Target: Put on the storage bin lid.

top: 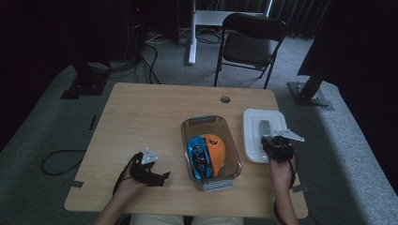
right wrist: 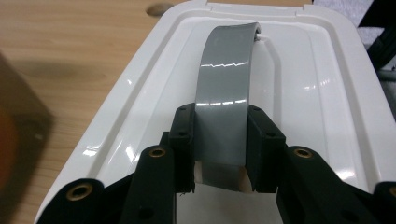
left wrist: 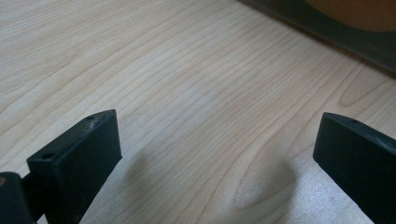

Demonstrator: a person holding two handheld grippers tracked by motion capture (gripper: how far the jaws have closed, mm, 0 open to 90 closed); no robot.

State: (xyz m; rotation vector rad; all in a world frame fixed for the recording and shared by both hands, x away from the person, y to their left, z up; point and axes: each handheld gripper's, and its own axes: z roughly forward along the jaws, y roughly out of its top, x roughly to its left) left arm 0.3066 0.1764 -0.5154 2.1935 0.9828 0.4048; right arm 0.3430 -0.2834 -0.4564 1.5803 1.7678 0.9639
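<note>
From the high view, the white plastic lid lies by the wooden table's right edge, beside the clear bin. Left gripper: jaws apart, empty (idle). Right gripper clamps the lid's grey handle; lift level, squarely.

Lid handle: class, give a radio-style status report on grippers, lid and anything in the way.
Right gripper shut on grey handle of white lid. Left gripper open over bare table. Bin beside lid, toys inside; nothing in the way.
</note>
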